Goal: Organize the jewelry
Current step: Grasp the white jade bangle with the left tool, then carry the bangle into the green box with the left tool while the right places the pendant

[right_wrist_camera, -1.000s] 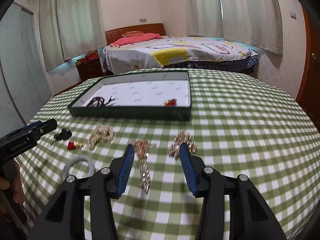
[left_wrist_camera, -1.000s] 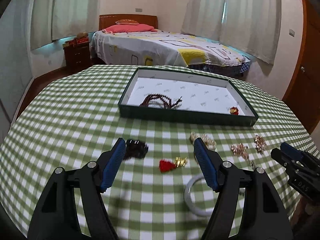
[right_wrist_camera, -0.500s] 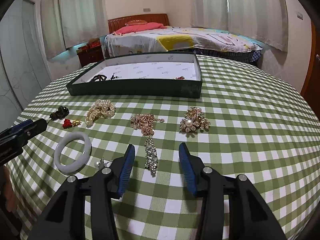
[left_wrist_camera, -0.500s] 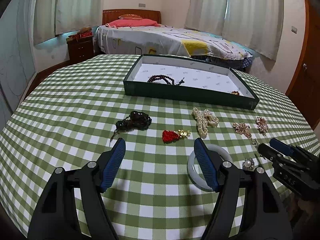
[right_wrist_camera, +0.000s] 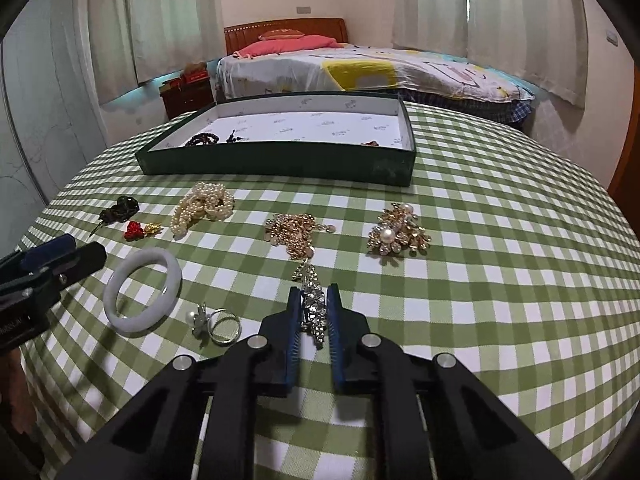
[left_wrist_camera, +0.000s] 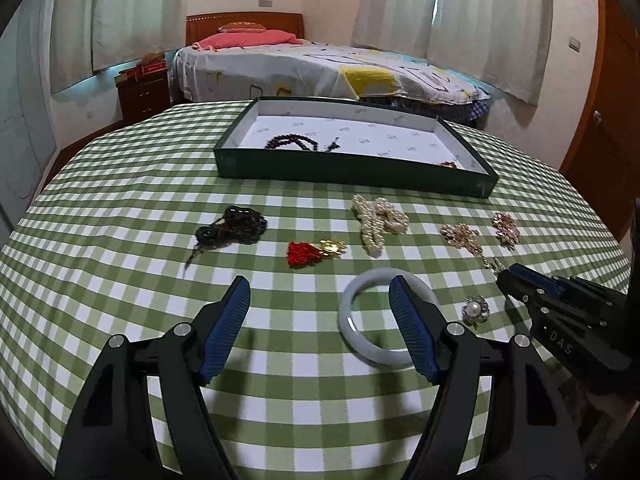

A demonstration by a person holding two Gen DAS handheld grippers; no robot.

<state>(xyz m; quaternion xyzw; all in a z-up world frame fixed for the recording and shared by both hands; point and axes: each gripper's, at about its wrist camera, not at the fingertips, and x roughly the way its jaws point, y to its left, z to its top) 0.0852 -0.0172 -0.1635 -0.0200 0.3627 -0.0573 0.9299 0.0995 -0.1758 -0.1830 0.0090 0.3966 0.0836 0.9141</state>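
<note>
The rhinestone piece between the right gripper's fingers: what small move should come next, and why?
Probably a short, slow lift straight up. The right gripper has just closed on the rhinestone piece, which lies on the tablecloth; its far end reaches the gold chain cluster. I cannot tell whether they are joined, so lift before going to the green tray.

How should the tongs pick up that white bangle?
Pinch one side of the bangle's rim, one finger inside the hole and one outside, coming from above. It lies flat on the cloth, and the open ring leaves room for a finger.
</note>
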